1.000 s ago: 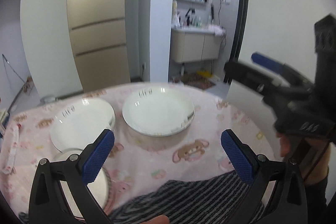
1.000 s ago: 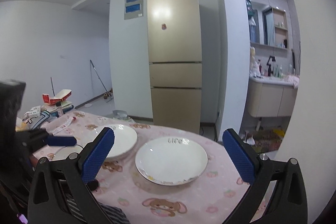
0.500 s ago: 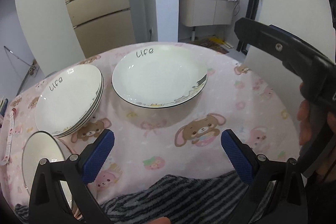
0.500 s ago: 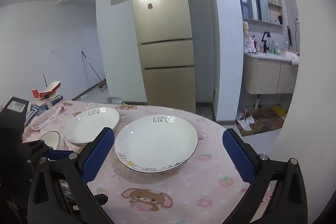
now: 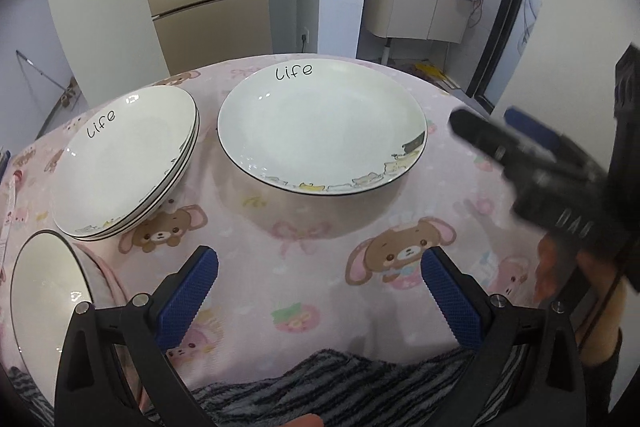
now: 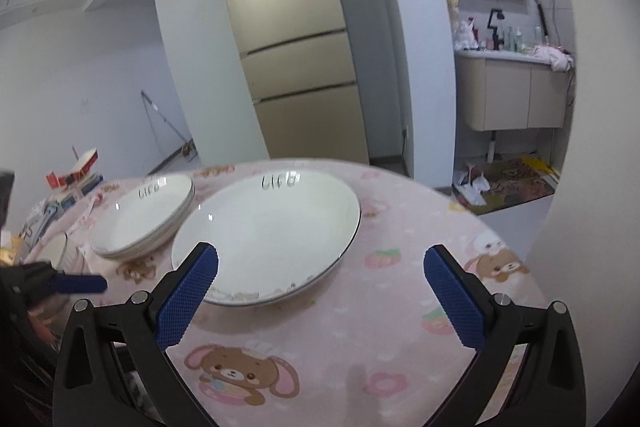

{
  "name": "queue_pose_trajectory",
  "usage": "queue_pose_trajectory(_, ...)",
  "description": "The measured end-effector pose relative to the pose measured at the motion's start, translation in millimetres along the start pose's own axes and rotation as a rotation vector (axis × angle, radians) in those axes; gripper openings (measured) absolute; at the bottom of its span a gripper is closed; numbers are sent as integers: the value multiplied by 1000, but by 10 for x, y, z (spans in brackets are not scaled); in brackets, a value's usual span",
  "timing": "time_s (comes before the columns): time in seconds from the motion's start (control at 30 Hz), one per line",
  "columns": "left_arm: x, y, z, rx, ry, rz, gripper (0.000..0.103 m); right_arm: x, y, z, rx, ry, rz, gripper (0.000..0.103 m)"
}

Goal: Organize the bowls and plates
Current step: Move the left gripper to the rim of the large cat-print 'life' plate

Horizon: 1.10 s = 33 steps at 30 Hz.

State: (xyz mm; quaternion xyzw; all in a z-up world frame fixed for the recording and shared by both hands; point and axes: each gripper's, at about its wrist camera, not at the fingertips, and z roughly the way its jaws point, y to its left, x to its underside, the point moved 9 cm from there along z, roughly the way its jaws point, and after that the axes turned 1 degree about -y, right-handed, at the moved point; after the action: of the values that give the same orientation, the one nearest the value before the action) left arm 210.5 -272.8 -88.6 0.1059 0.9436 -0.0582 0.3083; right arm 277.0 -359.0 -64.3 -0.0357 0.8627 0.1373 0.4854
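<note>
Left wrist: single plate (image 5: 320, 127) empty beside plate stack (image 5: 124, 163)

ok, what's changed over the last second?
Both tongs came down and in toward the table: the left tongs and right tongs are open and hold nothing. The right ones now hang at the single plate, its near rim between the fingers. The plate stack, the bowl and the single plate lie as before.

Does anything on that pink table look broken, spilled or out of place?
Nothing looks broken or spilled. The one thing not tidied is the single plate, which lies alone on the tablecloth beside the stack of plates. A bowl sits at the near left edge. Both grippers are open and empty.
</note>
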Motion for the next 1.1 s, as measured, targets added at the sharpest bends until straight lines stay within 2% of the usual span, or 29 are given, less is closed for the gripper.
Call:
queue_pose_trajectory(0.13,-39,37,103,10,23,-68,103,107,19,116,-32,52,10,103)
queue_pose_trajectory(0.37,-87,114,260,3,49,-137,103,188,-146,190,-119,108,167,103)
queue_pose_trajectory(0.47,-106,152,321,12,62,-171,97,246,-217,218,-133,134,214,100)
queue_pose_trajectory(0.57,-113,225,438,26,94,-232,88,275,-210,254,-155,156,236,90)
queue_pose_trajectory(0.63,-99,282,503,32,109,-277,78,297,-199,281,-169,169,243,80)
queue_pose_trajectory(0.8,-55,340,637,75,150,-343,75,382,-223,370,-198,221,285,62)
queue_pose_trajectory(0.87,-62,321,633,75,145,-332,71,401,-232,404,-196,240,286,57)
queue_pose_trajectory(0.93,-71,273,643,89,151,-316,54,393,-221,437,-193,252,266,52)
queue_pose_trajectory(1.07,-67,292,634,108,137,-339,44,323,-203,476,-177,254,215,44)
queue_pose_trajectory(1.1,-62,315,631,124,134,-364,39,307,-220,484,-176,257,215,39)
